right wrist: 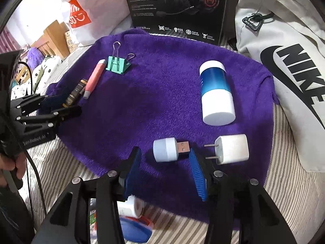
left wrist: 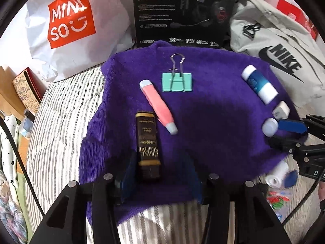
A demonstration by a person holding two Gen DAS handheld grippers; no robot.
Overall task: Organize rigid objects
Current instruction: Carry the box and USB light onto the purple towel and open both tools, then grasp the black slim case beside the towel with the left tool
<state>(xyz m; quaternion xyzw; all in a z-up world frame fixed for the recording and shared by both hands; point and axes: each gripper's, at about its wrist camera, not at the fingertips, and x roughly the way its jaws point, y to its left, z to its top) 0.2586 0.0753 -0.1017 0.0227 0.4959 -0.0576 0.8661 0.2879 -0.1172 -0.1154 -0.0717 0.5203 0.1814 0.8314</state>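
Spread over a striped bed (left wrist: 61, 122), a purple towel (left wrist: 213, 122) carrying every small item. Left tongs (left wrist: 160, 181) at the bottom centre of the left wrist view, blue pads wide apart, gripping nothing, with the near end of a dark brown-and-gold box (left wrist: 147, 144) lying between the tips. Just right of that box, a pink tube (left wrist: 157, 106) slanting toward the upper left, and beyond it a mint binder clip (left wrist: 176, 82) with wire handles pointing up the frame. In the right wrist view, right tongs (right wrist: 164, 174) at lower centre, likewise spread wide and empty, flanking a small white USB light (right wrist: 165, 149) whose metal plug points right, close to the right pad. Just right of that, a white wall charger (right wrist: 233, 149), prongs facing left. Above both, a blue-and-white cylinder (right wrist: 216, 93) lying on its side. Along the top of the frame, a black headset box (right wrist: 176, 8), a grey Nike bag (right wrist: 284, 50) at right, a white Miniso bag (left wrist: 67, 24) at upper left
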